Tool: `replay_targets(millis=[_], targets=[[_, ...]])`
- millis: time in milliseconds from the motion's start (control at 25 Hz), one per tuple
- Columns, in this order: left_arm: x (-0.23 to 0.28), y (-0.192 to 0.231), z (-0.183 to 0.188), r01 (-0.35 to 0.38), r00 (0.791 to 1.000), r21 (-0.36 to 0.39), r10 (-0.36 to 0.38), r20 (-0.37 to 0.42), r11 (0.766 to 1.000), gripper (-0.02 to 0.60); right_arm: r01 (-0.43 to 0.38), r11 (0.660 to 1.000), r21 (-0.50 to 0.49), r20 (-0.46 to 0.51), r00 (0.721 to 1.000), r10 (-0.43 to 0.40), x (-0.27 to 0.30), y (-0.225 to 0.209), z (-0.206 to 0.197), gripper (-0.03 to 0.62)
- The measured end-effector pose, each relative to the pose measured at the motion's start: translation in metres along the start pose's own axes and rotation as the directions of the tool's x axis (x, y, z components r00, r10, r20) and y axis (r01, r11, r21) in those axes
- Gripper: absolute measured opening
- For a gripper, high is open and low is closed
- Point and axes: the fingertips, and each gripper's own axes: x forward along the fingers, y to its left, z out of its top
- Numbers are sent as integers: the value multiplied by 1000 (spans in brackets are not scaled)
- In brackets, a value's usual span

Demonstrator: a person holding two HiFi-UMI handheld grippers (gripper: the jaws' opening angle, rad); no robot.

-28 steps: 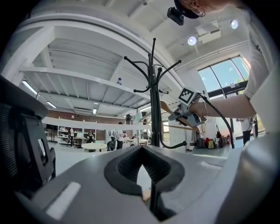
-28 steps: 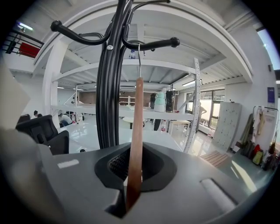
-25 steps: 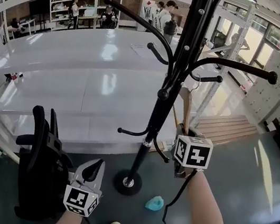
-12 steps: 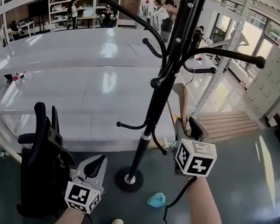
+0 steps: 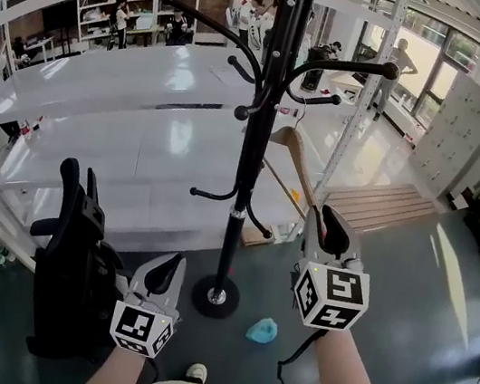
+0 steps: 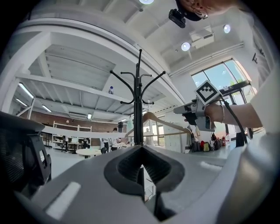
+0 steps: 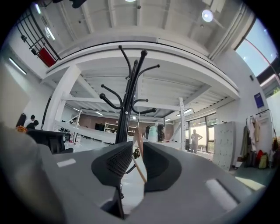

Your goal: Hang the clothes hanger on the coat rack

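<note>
The black coat rack [image 5: 246,169] stands in front of me. A wooden clothes hanger [image 5: 294,155] hangs by its hook from one of the rack's short arms, tilted, with its lower end toward my right gripper [image 5: 325,222]. That gripper sits just short of the hanger's end, open and touching nothing. Its jaws have just been closing partway. In the right gripper view the hanger [image 7: 139,140] shows through the gap of the gripper [image 7: 133,151], farther out. My left gripper [image 5: 169,268] is low, left of the rack's base, shut and empty. The left gripper view shows the rack [image 6: 138,109] and hanger [image 6: 164,124].
A black office chair [image 5: 69,276] stands close on the left. White tables [image 5: 140,132] lie behind the rack. The rack's round base [image 5: 215,296] rests on the grey floor, with a teal object [image 5: 262,330] beside it. A wooden pallet [image 5: 375,206] lies at the right. People stand far back.
My right gripper opened off the hanger and drew back from the rack. The hanger stays hanging on the rack's arm. The left gripper shifted only slightly.
</note>
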Motion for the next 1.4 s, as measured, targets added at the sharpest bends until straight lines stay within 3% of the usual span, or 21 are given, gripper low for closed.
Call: replay_targets(millis=[240,480,800,1400], targets=[[-27,-40,17,17,1000,2,-17,25,1000,0,-60,998,-28,33,998,61,-62,19,-7,28],[-57,-80,36,26,998,2,-26,49,1000,0,-117,993,-22,9,993,117,-126,39,-36,28],[-110,-136,38,25,999,-15,-24,31,1000,0,-132,987,97,-100,985,141,-214,50,-93,26],[-199,-176,39,28,999,-30,-27,19,999,0,-78,991,111,-180,979,97,-318,71,-121,26]])
